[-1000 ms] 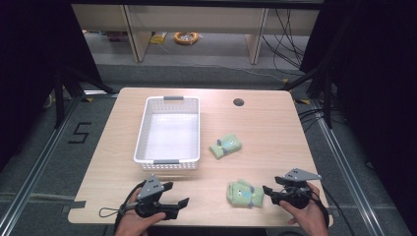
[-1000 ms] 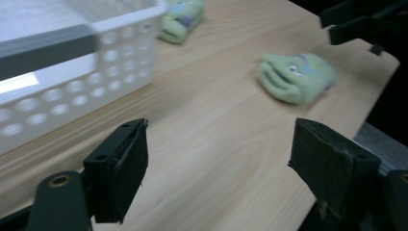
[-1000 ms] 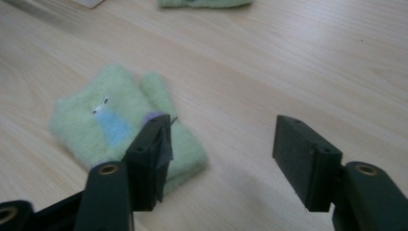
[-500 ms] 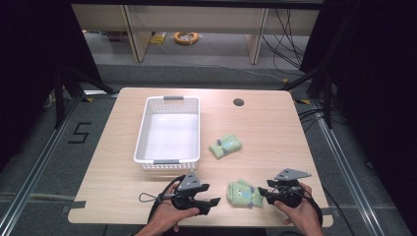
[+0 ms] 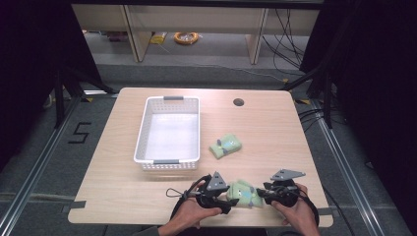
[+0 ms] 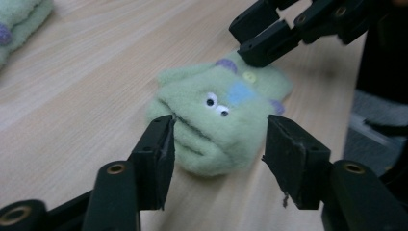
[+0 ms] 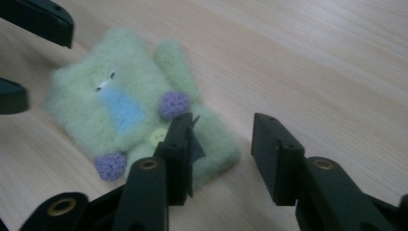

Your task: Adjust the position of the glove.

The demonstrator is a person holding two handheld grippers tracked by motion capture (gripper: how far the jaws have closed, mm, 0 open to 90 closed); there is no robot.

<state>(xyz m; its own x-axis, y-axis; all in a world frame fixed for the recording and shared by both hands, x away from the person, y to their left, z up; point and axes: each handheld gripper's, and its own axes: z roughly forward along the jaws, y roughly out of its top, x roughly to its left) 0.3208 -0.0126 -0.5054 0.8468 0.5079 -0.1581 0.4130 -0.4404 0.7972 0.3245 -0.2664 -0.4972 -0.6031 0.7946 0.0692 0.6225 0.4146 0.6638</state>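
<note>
Green plush toy (image 5: 244, 192), wood table (image 5: 265, 128), dark rm

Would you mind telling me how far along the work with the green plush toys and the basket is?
Nothing looks finished: the white basket holds nothing, and one green toy lies untouched beside it. In hand: the near toy sits between the left claw and the right claw, whose jaws have just been closing at opposite ends of it, neither clearly gripping. Lifting both toys, probably into the basket, remains.
</note>
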